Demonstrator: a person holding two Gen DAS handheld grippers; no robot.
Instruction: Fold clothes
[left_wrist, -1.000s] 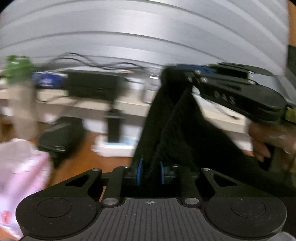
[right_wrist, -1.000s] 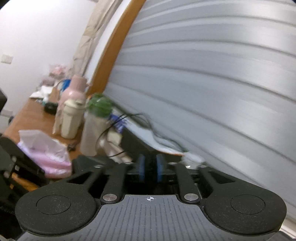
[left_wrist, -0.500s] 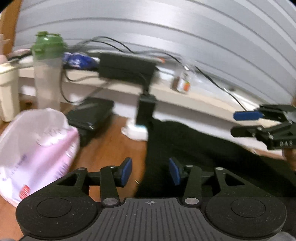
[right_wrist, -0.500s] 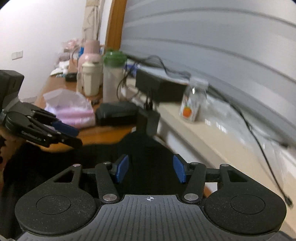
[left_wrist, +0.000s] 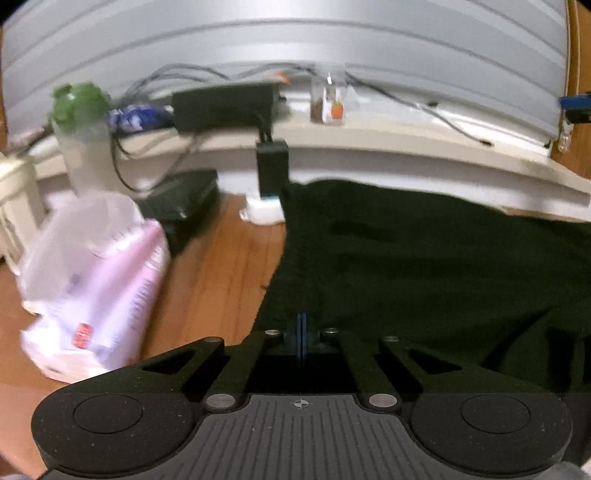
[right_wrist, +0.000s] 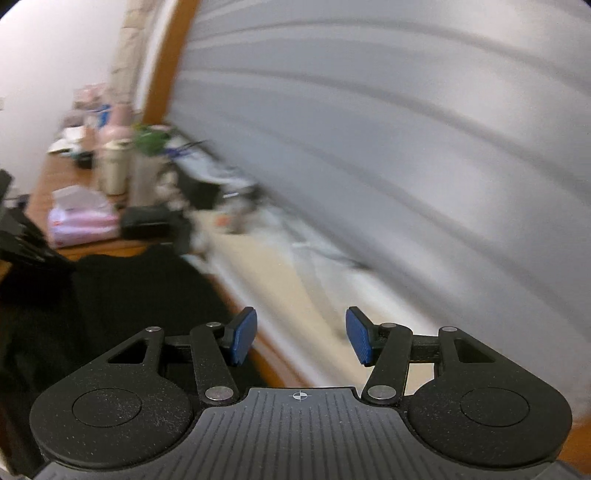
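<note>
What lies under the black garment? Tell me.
The black garment lies spread on the wooden table, whose bare wood shows along its left edge. The cloth covers the rest of the table beneath it, so anything under it is hidden.

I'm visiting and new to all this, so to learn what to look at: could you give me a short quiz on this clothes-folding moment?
1. True or false: the left tool has its blue pads together.
2. What lies spread on the wooden table: (a) a black garment, (b) a white towel, (c) a striped shirt?
3. Fill in: the right tool stands ____, with nothing between its pads.

Key: 1 true; 2 a; 3 open.
</note>
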